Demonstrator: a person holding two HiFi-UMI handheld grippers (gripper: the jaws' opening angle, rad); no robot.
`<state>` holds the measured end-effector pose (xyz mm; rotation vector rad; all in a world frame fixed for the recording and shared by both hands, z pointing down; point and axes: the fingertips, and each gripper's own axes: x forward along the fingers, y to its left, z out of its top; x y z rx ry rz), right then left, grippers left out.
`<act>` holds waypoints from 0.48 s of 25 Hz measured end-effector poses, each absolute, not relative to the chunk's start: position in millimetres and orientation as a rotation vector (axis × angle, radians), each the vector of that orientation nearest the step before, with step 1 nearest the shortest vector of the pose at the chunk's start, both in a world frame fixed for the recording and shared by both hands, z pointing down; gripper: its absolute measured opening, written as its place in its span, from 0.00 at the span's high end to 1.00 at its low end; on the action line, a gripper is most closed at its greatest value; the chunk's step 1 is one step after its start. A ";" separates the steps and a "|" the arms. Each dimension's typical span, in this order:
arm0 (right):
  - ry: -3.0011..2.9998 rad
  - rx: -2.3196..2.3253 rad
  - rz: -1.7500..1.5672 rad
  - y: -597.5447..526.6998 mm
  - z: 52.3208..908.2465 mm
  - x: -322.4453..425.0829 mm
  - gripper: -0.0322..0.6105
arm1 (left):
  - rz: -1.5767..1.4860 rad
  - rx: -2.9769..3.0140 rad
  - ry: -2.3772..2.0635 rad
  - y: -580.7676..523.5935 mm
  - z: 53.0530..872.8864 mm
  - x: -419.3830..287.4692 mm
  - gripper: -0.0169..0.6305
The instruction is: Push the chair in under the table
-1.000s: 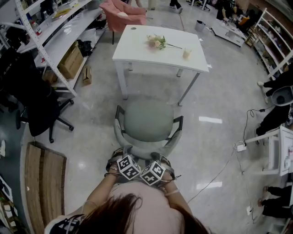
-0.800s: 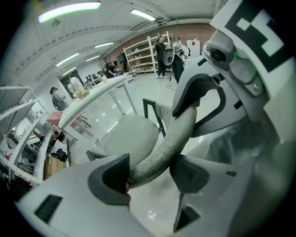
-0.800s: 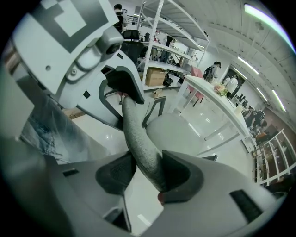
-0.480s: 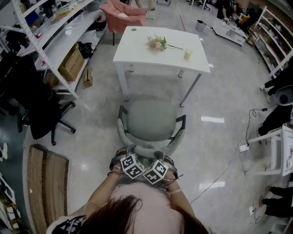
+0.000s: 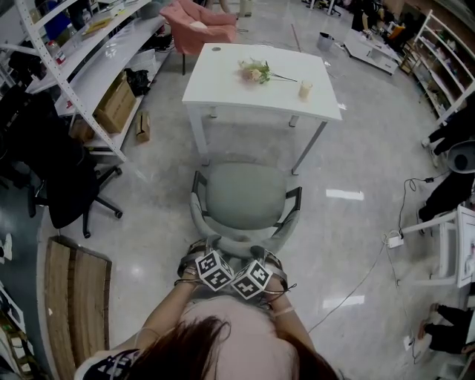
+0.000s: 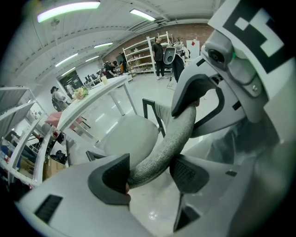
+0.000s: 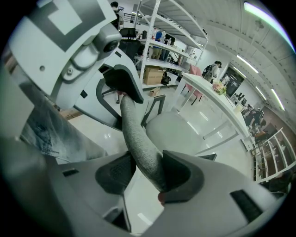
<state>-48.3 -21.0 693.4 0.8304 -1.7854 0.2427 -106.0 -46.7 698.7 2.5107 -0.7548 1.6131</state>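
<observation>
polished grey floor [image 5: 356, 148] is seen throughout a workshop room, with shelving [image 5: 82, 63] along the left side and a black office chair [image 5: 63, 178] beside it. a white table [image 5: 223, 85] is set in the middle, with flowers [image 5: 256, 70] and a small cup [image 5: 303, 89] laid on its top, and a pink chair [image 5: 197, 21] is placed at its far side. the grey-green chair [image 5: 245, 194] is stood on the floor just before the table's near side, facing it, with the seat's front edge near the two near legs and the seat not yet under the top. the curved backrest rim [image 6: 173, 136] is pinched by the left gripper [image 6: 150, 175], whose pads are pressed on either side of it. the same rim [image 7: 132, 132] is clamped further along by the right gripper [image 7: 145, 175], the fabric being held between its two pads. both grippers are held side by side at the back of the chair, pointed steeply down.
</observation>
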 end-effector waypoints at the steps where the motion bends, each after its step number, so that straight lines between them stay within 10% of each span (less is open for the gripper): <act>1: -1.785 0.828 0.245 -21.6 693.5 -47.6 0.67 | 1.614 2.510 -0.753 -47.6 698.7 -105.3 0.55; 12: -1.780 0.831 0.242 -37.5 693.3 -44.3 0.67 | 1.616 2.512 -0.750 -62.9 697.8 -101.8 0.55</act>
